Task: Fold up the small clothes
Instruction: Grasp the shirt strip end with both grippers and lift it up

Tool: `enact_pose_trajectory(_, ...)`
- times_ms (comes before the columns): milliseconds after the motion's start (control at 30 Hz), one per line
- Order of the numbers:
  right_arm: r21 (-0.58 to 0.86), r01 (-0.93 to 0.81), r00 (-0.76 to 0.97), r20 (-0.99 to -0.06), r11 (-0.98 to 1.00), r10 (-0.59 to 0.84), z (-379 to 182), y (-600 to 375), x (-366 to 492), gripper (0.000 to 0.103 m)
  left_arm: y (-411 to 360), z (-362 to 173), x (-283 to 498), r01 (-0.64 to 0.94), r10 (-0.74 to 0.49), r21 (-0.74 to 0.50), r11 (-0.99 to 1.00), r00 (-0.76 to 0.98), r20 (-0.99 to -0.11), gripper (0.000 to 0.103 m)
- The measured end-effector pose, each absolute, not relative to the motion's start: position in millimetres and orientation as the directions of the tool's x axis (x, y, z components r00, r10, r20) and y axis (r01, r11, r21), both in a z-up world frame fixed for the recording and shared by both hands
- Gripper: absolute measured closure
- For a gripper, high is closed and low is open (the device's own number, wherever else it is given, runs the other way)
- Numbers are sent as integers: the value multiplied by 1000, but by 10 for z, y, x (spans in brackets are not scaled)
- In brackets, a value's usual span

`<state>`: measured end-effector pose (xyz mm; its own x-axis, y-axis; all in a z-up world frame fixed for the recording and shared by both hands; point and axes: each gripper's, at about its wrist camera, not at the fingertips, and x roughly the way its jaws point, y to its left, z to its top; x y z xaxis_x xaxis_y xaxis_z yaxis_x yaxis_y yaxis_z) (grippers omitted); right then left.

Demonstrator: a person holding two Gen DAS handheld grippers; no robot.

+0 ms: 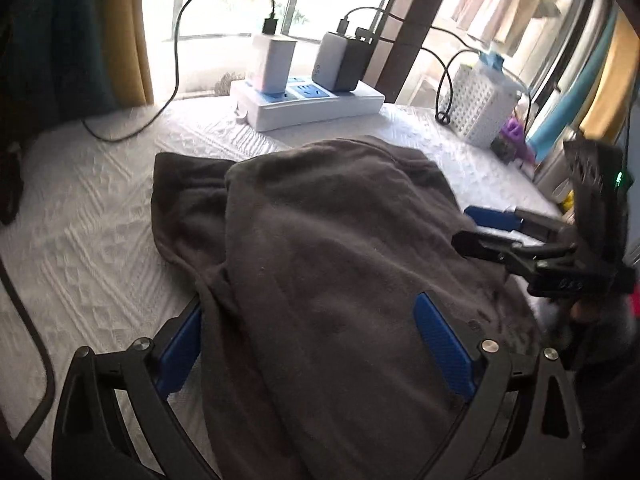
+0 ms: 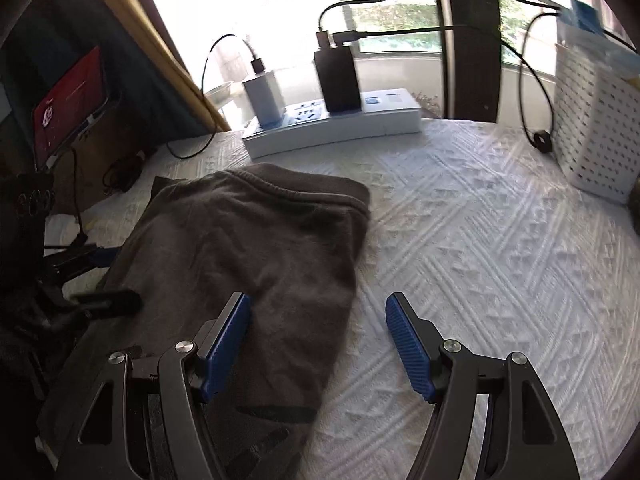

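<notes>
Both tongs stand open over a dark grey garment [image 2: 248,248] lying folded on a white textured bed cover [image 2: 460,240]. Left tongs [image 1: 308,348] straddle the cloth's near part without pinching it. Right tongs [image 2: 318,344] hover at the garment's right edge, one pad above cloth, the other above bare cover, probably lining up for another fold. A white power strip [image 2: 332,128] sits along the bed's far edge.

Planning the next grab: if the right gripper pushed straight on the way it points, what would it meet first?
Probably the right edge of the dark brown garment or the white textured bedcover beside it; the right gripper straddles that edge, jaws open.
</notes>
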<state>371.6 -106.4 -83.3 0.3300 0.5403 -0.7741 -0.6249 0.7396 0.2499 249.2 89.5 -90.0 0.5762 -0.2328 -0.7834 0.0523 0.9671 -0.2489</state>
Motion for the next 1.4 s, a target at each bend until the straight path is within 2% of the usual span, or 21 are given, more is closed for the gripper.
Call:
enact_pose_trajectory(67,243,-646,320,-775,724,545,-836,-999,3715,31,887,-901,2488,46,-220,-239,970,584,-782,6)
enact_pose_trajectory(133,234,-665,313,-775,709,549,-844,-929,3709,31,918,-898,2487,47,-229,-250,967,590,-774,10)
enact_pose_trajectory(233,220,-682,312,-775,697,549,-858,-833,3726,31,923,-888,2473,48,-223,-243,969,600,-768,24)
enact_pose_trajectory(300,222,-690,304,-775,688,554,-868,-781,3749,31,850,-883,2461,77,-220,-218,973,597,-771,39)
enact_pose_trajectory(433,200,-741,274,-781,641,560,-876,-648,3691,31,725,-875,2466,120,-210,-172,978,589,-781,49)
enact_pose_trajectory(533,183,-761,271,-782,622,562,-872,-574,3644,50,721,-871,2460,137,-230,-185,973,588,-776,60)
enact_pose_trajectory(567,186,-765,265,-781,616,565,-873,-564,3631,63,716,-864,2453,141,-233,-186,972,589,-773,64)
enact_pose_trajectory(600,193,-772,254,-780,606,572,-872,-552,3614,66,706,-854,2444,146,-235,-184,972,591,-771,67)
enact_pose_trajectory(633,190,-779,250,-779,597,575,-868,-540,3594,72,689,-845,2436,151,-235,-180,972,592,-771,67)
enact_pose_trajectory(733,150,-794,269,-782,589,562,-806,-523,3525,75,667,-791,2402,159,-241,-181,971,601,-762,71)
enact_pose_trajectory(1400,77,-784,434,-640,616,634,87,-943,2878,77,385,73,1664,220,-228,-90,971,756,-614,76)
